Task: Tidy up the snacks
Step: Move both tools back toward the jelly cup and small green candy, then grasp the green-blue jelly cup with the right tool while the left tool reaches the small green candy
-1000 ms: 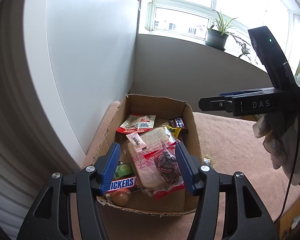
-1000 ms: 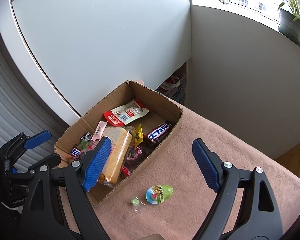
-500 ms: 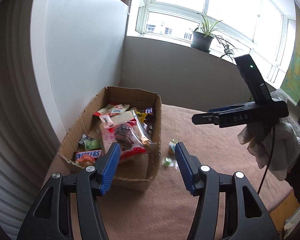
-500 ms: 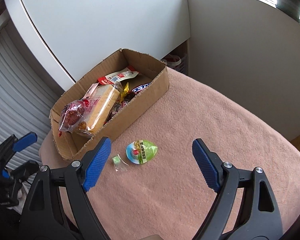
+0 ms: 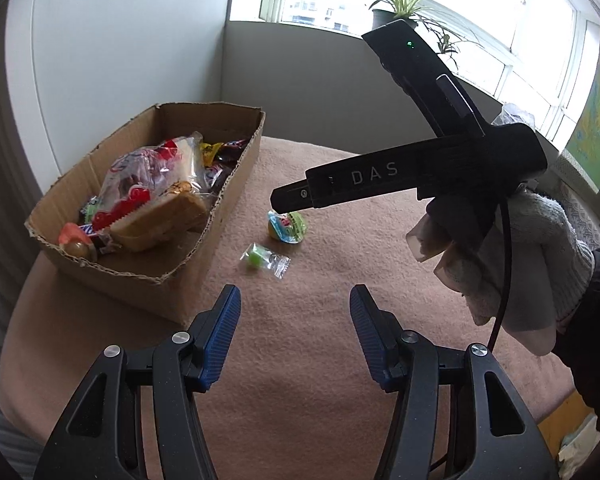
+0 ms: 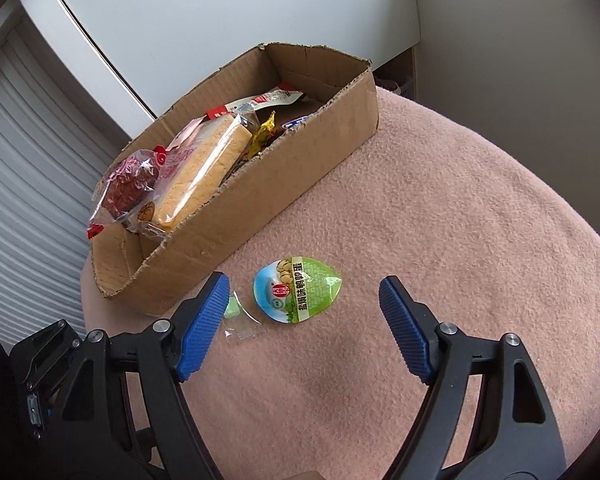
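Snacks are seen mostly piled in a cardboard box (image 6: 300, 168), which sits ahead and to the left of the right gripper (image 6: 302, 328). A wrapped bread loaf (image 6: 204, 168) and a red-printed clear bag (image 6: 128, 184) are stacked at the near end of the box; a yellow wrapper (image 6: 262, 136) and a red-and-white packet (image 6: 268, 99) lie further in. Two items are left outside the box on the pink cloth-covered counter (image 6: 440, 220): a green teardrop-shaped sealed pack (image 6: 298, 295), lying just ahead of and between the right fingers, and a small clear-wrapped green candy (image 6: 236, 312), just beside the left finger of that gripper and partly hidden by it. Right fingers are held wide apart, nothing between them. Left gripper (image 5: 295, 336) is also held with fingers apart and empty, with the candy and the green pack ahead of it and the box off to its left. The right gripper's black body is gripped by a gloved right hand (image 5: 520, 256). A potted plant (image 5: 400, 4) is seen on the windowsill.
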